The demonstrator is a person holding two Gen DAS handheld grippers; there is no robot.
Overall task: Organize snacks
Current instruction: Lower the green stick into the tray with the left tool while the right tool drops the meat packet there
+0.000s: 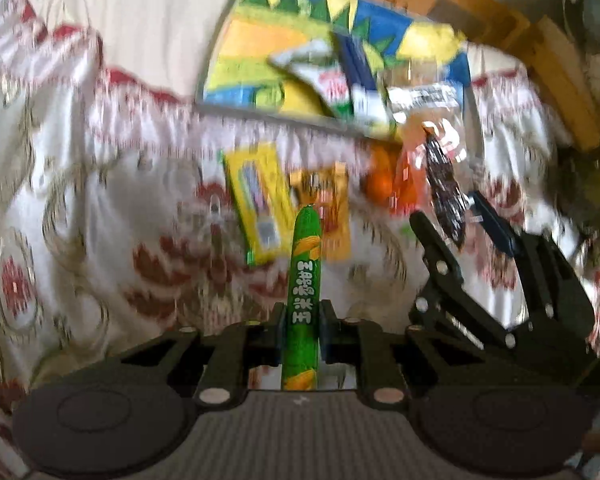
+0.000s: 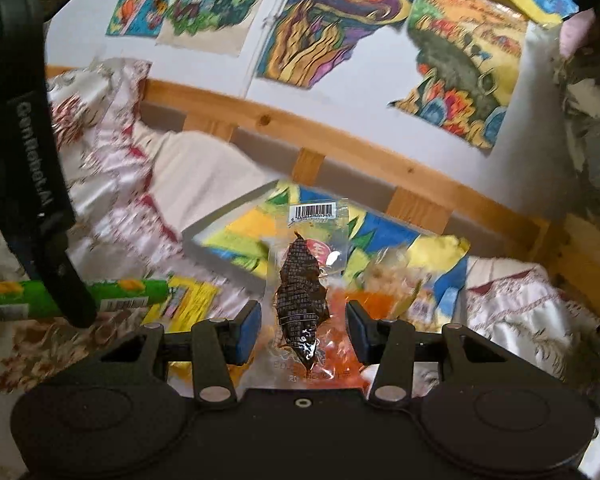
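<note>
My left gripper (image 1: pixel 302 322) is shut on a green corn sausage stick (image 1: pixel 305 280), held above the patterned cloth. The stick also shows in the right wrist view (image 2: pixel 128 292). My right gripper (image 2: pixel 302 330) stands open around a clear packet with a dark brown snack (image 2: pixel 302 292); its pads (image 2: pixel 247 330) are apart from the packet. The same packet (image 1: pixel 444 184) hangs between the right gripper's fingers (image 1: pixel 428 232) in the left wrist view. A colourful tray (image 1: pixel 260 40) holds several snack packets (image 1: pixel 340 84). Its near edge shows in the right wrist view (image 2: pixel 220 236).
A yellow packet (image 1: pixel 256 200), an orange-brown packet (image 1: pixel 328 208) and orange snacks (image 1: pixel 384 184) lie on the cloth (image 1: pixel 100 200) near the tray. A wooden bed rail (image 2: pixel 300 128) and a wall with drawings (image 2: pixel 340 20) stand behind.
</note>
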